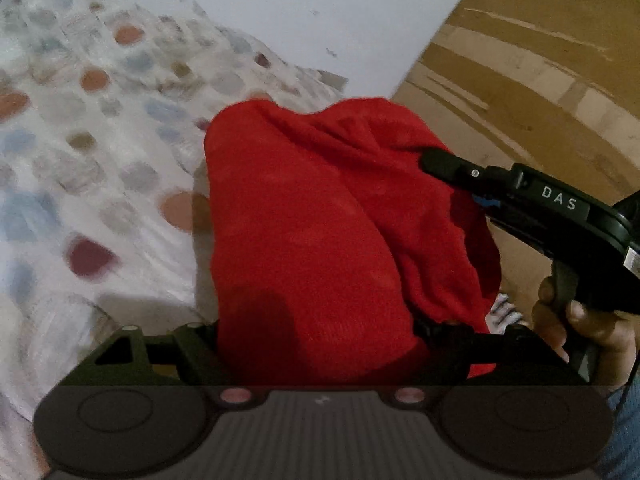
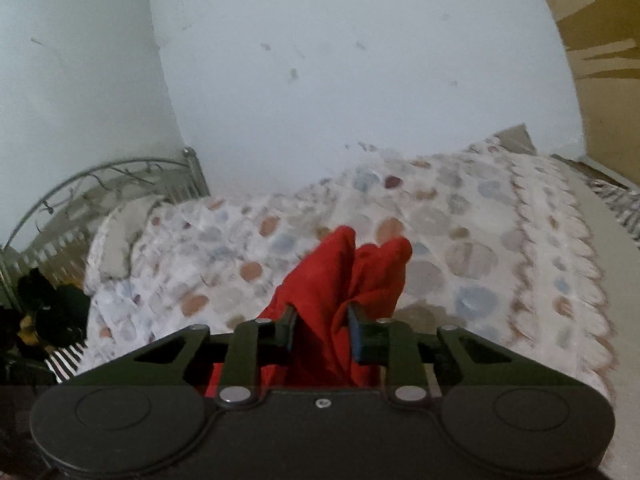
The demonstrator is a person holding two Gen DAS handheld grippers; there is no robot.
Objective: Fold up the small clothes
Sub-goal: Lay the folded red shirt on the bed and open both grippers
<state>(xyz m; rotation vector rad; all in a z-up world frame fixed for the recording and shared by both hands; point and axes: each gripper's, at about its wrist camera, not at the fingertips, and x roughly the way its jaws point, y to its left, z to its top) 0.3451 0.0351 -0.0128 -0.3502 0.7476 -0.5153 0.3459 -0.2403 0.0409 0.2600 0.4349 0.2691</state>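
A small red garment [image 1: 320, 216] hangs bunched in the air above the bed, held by both grippers. My left gripper [image 1: 320, 344] is shut on its near edge; the cloth drapes over and hides the fingertips. My right gripper [image 1: 430, 158] enters the left wrist view from the right and pinches the garment's far upper corner. In the right wrist view the right gripper [image 2: 322, 324] is shut on a bunch of the red garment [image 2: 344, 272], with cloth sticking up between the fingers.
A bedspread with coloured spots [image 1: 100, 160] covers the bed [image 2: 460, 248]. A white wall [image 2: 340, 60] stands behind. A metal headboard [image 2: 100, 176] and dark items [image 2: 44, 312] are at the left. A wooden door [image 1: 540, 60] is at the right.
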